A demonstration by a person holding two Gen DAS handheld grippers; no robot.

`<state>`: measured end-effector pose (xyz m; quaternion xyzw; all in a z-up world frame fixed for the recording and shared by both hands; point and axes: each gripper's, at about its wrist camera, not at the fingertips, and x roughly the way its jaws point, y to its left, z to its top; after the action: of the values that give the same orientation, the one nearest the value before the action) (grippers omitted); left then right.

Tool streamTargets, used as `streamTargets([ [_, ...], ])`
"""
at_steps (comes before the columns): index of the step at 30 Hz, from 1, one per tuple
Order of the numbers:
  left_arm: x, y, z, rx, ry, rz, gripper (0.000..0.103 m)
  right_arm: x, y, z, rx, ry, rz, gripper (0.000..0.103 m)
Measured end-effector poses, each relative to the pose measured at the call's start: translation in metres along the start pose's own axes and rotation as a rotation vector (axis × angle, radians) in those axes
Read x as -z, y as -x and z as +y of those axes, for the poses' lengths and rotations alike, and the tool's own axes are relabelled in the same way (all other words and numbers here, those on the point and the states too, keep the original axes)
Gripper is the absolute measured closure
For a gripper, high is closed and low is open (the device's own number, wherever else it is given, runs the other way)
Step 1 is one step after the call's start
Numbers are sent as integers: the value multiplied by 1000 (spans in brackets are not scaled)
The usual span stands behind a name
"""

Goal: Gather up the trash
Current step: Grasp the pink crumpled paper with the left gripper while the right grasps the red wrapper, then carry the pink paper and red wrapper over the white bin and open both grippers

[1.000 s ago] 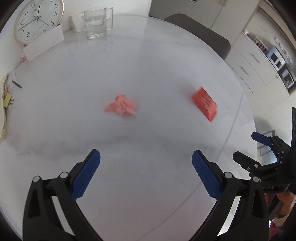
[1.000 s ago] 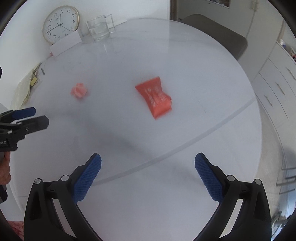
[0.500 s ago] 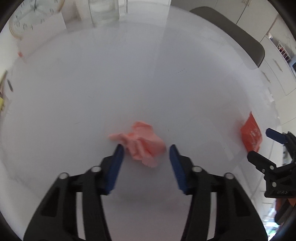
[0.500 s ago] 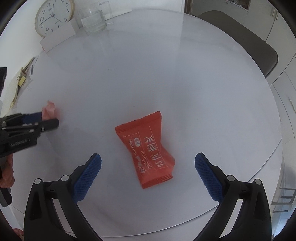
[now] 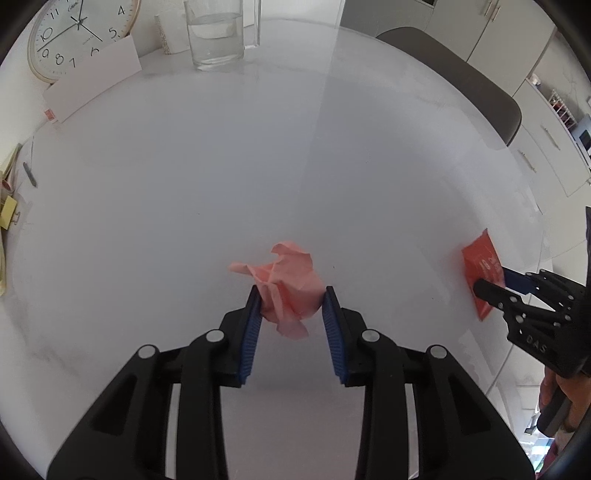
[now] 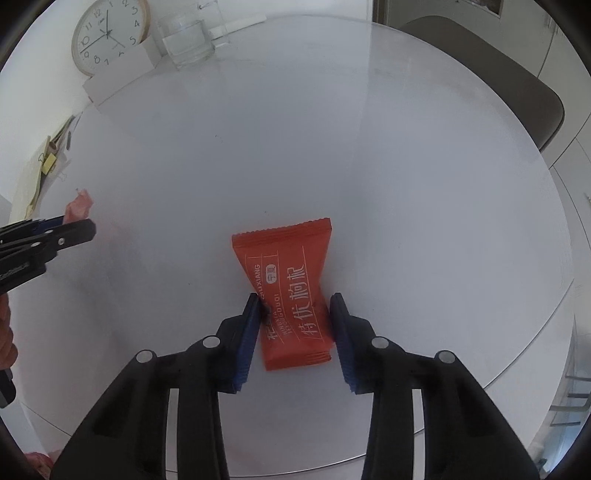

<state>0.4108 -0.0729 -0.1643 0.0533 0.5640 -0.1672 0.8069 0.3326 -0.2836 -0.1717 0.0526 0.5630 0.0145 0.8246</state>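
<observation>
My left gripper [image 5: 290, 308] has its blue pads pressed against both sides of the crumpled pink paper [image 5: 286, 286], which sits near the middle of the round white table [image 5: 258, 166]; my right gripper [image 6: 293, 321] is pinching the red snack wrapper [image 6: 291, 295] across its lower half, close to the table's near edge. Both pieces look to be resting on the tabletop, so I judge the lift comes next. The paper is light and loosely bunched, and only its lower folds sit between my pads, so it could slip out or tear if I rise fast. The wrapper is slick and flat; squeezed from the sides it may buckle and pop free, sliding toward the edge. Far back stand a glass of water [image 5: 214, 35], a wall clock [image 5: 79, 33] leaning behind a white card [image 5: 94, 79], and at the left some papers with a yellow clip [image 5: 8, 212]. A dark chair [image 6: 491, 77] waits beyond the table. Nothing stands near either piece. I see no bin anywhere.
</observation>
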Motion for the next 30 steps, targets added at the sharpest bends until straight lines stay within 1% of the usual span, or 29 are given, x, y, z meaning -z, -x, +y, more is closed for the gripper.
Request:
streamTargets([
  [2, 3, 11, -1, -1, -10, -12, 70, 1, 10, 1, -14, -15, -18, 70],
  [6, 11, 35, -5, 11, -8, -27, 70, 13, 39, 4, -14, -30, -55, 71],
  [9, 25, 58, -13, 30, -31, -44, 70, 34, 68, 6, -19, -54, -82, 71],
  [12, 49, 82, -28, 50, -74, -56, 70, 71, 102, 7, -1, -85, -98, 71],
  [15, 73, 100, -45, 93, -111, -57, 70, 129, 136, 6, 30, -149, -100, 71],
  [18, 113, 121, -75, 145, -200, -56, 70, 182, 158, 4, 68, -217, -96, 71],
  [19, 122, 125, -83, 160, -222, -52, 70, 205, 166, 4, 87, -256, -96, 71],
  [20, 136, 130, -94, 183, -257, -45, 70, 222, 171, 4, 101, -286, -96, 71],
  [21, 148, 133, -104, 202, -291, -37, 70, 251, 181, 1, 119, -337, -98, 71],
  [24, 191, 140, -142, 269, -417, 1, 70, 305, 197, -7, 153, -444, -96, 71],
  [26, 225, 141, -172, 326, -507, 45, 70, 344, 208, -9, 178, -518, -92, 71],
  [27, 236, 142, -182, 343, -535, 63, 70, 367, 216, -11, 191, -556, -90, 71],
  [30, 278, 144, -223, 415, -640, 126, 70, 405, 231, -15, 220, -624, -90, 71],
])
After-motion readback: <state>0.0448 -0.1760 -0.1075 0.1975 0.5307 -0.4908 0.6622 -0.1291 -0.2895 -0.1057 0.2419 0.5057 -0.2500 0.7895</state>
